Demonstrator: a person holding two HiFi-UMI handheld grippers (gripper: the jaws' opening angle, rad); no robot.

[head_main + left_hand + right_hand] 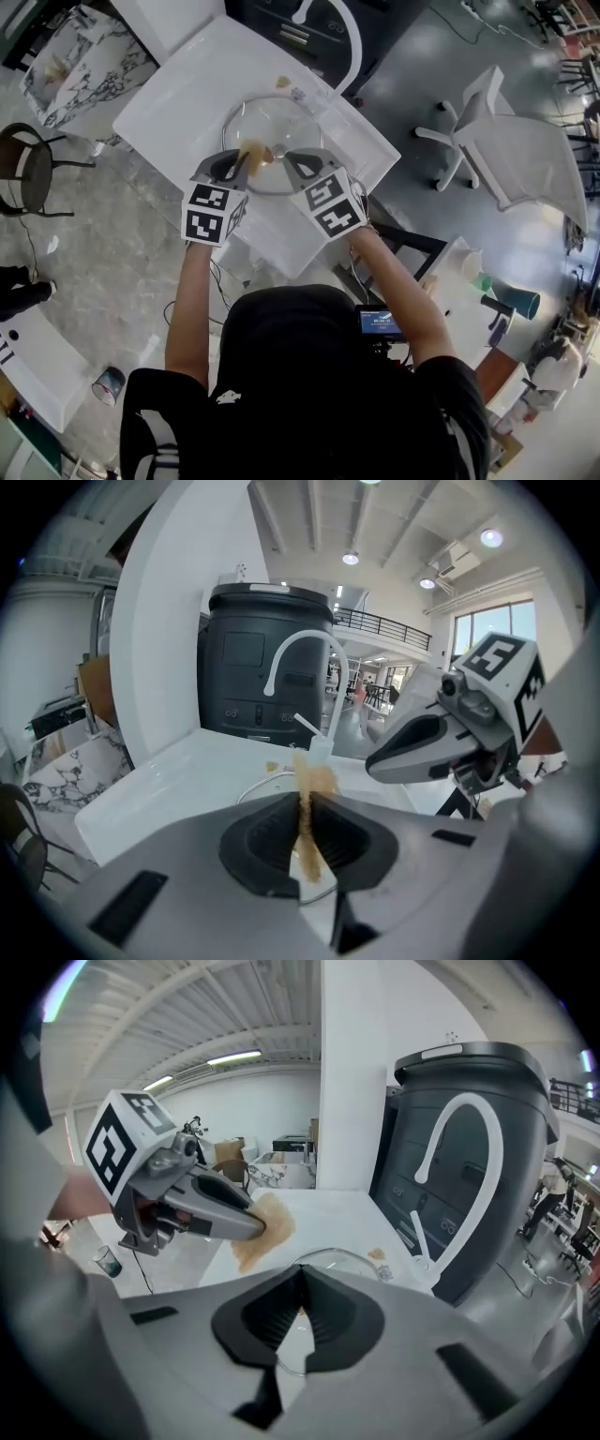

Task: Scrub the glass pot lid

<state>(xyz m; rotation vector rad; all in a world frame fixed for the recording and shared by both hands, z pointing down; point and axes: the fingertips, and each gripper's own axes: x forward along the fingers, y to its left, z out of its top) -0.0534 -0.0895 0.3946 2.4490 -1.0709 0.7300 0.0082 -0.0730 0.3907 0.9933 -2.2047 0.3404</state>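
Since scrubbing wants one tool to rub and the other to steady, my left gripper (305,803) has its jaws pinched flat on a thin brown pad (316,778). The pad sticks out past the tips toward 12 o'clock, so the soft stuff and not the plastic would meet the glass. My right gripper (302,1299) is closed tight too. Only a small brownish speck shows at its seam, and I cannot tell what that is, so I read it as holding nothing. Both tips hover side by side above the near rim of the lid (281,117), left at 7 o'clock and right at 5 o'clock of its knob (277,150); neither seems to touch the glass. It lies dome-up on the white table (169,108), with a curved white spout (333,696) beyond it at 1 o'clock. I judge the knob needs bracing first, or the lid may skate.
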